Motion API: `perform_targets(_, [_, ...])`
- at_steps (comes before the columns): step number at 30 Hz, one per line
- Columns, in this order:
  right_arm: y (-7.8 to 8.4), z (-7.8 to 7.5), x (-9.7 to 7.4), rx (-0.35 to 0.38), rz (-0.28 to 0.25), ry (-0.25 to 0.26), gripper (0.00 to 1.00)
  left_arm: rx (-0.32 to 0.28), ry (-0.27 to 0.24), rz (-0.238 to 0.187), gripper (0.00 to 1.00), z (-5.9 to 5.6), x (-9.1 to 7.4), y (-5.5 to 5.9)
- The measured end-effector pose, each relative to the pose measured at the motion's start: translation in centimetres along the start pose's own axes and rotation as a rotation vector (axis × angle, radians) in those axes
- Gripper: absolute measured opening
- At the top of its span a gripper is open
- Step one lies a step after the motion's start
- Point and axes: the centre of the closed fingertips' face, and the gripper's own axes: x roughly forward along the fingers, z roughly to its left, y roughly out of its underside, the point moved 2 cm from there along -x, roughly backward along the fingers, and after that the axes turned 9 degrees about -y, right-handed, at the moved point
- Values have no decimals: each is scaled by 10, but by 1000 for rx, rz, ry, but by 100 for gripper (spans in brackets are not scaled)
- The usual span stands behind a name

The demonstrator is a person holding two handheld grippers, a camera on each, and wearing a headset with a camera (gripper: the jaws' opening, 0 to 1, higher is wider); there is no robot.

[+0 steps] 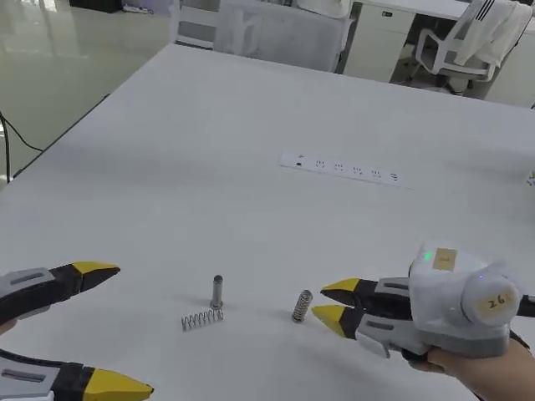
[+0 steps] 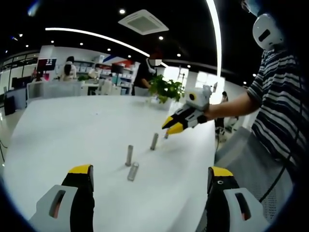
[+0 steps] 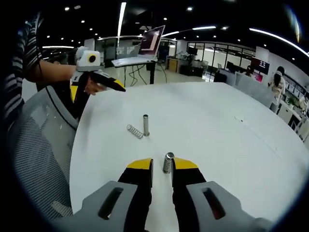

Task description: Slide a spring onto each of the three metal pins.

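Observation:
A bare metal pin (image 1: 217, 292) stands upright on the white table (image 1: 251, 125), with a loose spring (image 1: 201, 319) lying just in front of it. To its right stands a second pin with a spring on it (image 1: 302, 306). My right gripper (image 1: 334, 302) points at that pin from the right, its jaws a little apart and open, the tips just short of it. In the right gripper view the sprung pin (image 3: 167, 162) rises right ahead of the gap. My left gripper (image 1: 107, 327) is wide open at the lower left, holding nothing, facing the bare pin (image 2: 129, 154) and the loose spring (image 2: 133, 171).
A white power strip (image 1: 338, 167) lies flat further back on the table. Office chairs (image 1: 456, 42) stand beyond the far edge. The table's left edge (image 1: 75, 125) runs diagonally, with floor beyond.

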Motion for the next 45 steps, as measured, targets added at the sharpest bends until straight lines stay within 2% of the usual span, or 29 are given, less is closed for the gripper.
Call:
perform_targets(3, [5, 4, -2, 14, -3, -2, 13, -3, -7, 0, 94, 2, 1, 0])
perform_targets(7, [19, 11, -2, 35, 18, -9, 13, -8, -10, -8, 94, 2, 0, -1])
perform_targets(13, [30, 21, -1, 53, 34, -22, 13, -11, -11, -2, 94, 1, -1, 1])
perform_targets(19, [30, 26, 2, 34, 53, -39, 13, -10, -10, 9, 94, -1, -1, 4])
perform_targets(30, [10, 29, 20, -21, 50, -86, 14, -15, -13, 13, 94, -3, -3, 7])
perform_targets(45, [-31, 49, 69, -211, 75, -218, 16, -12, -17, 18, 94, -2, -6, 8])
